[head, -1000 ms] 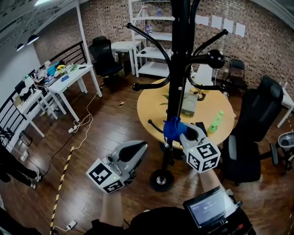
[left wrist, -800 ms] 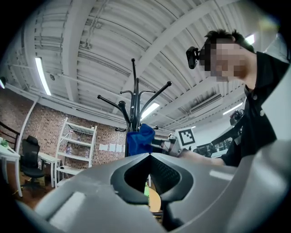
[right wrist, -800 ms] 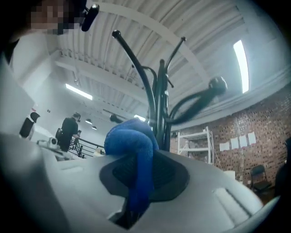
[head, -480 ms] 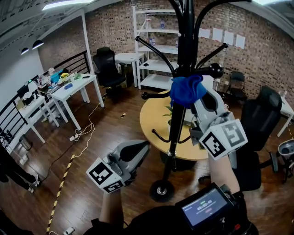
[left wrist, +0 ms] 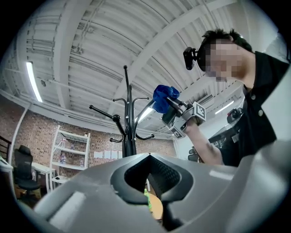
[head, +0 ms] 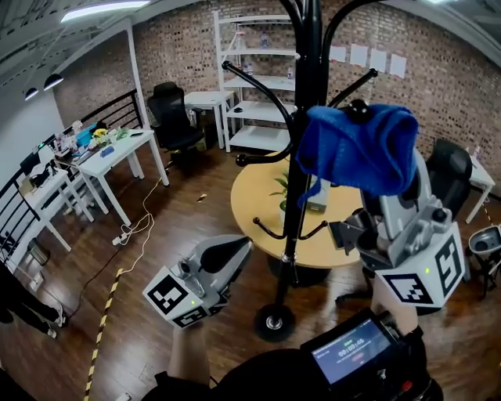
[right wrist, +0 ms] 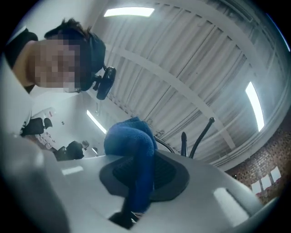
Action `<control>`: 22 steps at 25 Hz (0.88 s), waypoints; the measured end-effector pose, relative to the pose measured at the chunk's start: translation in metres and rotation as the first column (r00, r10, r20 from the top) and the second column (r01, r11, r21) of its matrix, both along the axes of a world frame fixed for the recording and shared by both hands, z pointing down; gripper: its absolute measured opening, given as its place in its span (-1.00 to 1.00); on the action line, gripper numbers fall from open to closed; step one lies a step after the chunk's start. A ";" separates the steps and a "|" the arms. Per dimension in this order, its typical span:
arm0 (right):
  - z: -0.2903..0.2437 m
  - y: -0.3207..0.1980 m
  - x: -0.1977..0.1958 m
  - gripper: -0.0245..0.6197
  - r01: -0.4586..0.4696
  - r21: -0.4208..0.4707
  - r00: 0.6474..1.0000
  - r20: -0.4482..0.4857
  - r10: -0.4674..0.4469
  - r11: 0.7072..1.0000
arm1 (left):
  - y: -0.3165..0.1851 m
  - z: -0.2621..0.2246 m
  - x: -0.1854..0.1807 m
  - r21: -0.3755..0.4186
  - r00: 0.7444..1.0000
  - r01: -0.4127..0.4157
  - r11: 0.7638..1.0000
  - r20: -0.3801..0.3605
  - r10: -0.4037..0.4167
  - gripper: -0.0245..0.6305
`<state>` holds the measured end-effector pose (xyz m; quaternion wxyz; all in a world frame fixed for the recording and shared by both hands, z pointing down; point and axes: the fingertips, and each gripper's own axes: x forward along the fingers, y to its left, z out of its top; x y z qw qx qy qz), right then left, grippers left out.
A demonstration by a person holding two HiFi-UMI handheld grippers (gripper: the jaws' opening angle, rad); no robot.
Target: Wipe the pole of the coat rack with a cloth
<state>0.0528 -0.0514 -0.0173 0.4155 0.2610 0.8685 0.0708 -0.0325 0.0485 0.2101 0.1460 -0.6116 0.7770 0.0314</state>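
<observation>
Raised since before, our right gripper clamps the fluffy blue cloth beside the black coat-rack pole; our left gripper hangs low, jaws together, empty

Illumination is even and moderately bright, supplied by ceiling strip lights, which bloom white in both gripper views. The wooden floor shows soft glare. All views are fisheye: straight lines bow outward and the corners vignette to black. The near blue cloth is in soft focus.
</observation>
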 end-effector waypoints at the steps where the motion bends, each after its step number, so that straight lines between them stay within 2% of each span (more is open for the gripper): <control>1: 0.002 -0.002 -0.008 -0.78 -0.012 -0.006 1.000 -0.017 0.012 1.000 | 0.001 0.001 0.001 0.000 1.000 -0.002 1.000 -0.006 0.002 -0.92; 3: 0.014 -0.010 -0.036 -0.78 -0.061 -0.015 0.994 -0.089 0.059 0.998 | 0.002 0.004 0.004 -0.001 1.000 -0.007 1.000 -0.022 0.007 -0.92; 5: 0.034 -0.019 -0.074 -0.78 -0.137 0.004 0.974 -0.181 0.135 0.991 | 0.005 0.006 0.005 0.002 0.999 -0.005 1.000 -0.039 0.005 -0.92; 9: 0.096 -0.033 -0.144 -0.78 -0.264 0.087 0.891 -0.358 0.278 0.961 | 0.016 0.015 0.007 -0.001 0.998 0.013 1.000 -0.066 -0.013 -0.92; 13: 0.139 -0.038 -0.153 -0.78 -0.272 0.090 0.858 -0.429 0.284 0.958 | 0.025 0.022 0.009 0.004 0.995 0.028 1.000 -0.096 -0.028 -0.92; 15: 0.164 -0.035 -0.154 -0.78 -0.270 0.127 0.831 -0.471 0.298 0.954 | 0.026 0.026 0.008 0.008 0.993 0.033 0.999 -0.111 -0.032 -0.92; 17: 0.206 -0.036 -0.157 -0.78 -0.258 0.165 0.780 -0.546 0.305 0.952 | 0.024 0.032 0.010 0.009 0.992 0.029 1.000 -0.126 -0.028 -0.92; 19: 0.258 -0.038 -0.160 -0.78 -0.224 0.183 0.705 -0.648 0.289 0.957 | 0.020 0.039 0.013 -0.001 0.990 0.017 1.000 -0.140 -0.017 -0.92; 22: 0.345 -0.037 -0.163 -0.78 -0.169 0.254 0.538 -0.786 0.305 0.952 | 0.017 0.048 0.016 -0.011 0.987 0.005 1.000 -0.163 -0.007 -0.92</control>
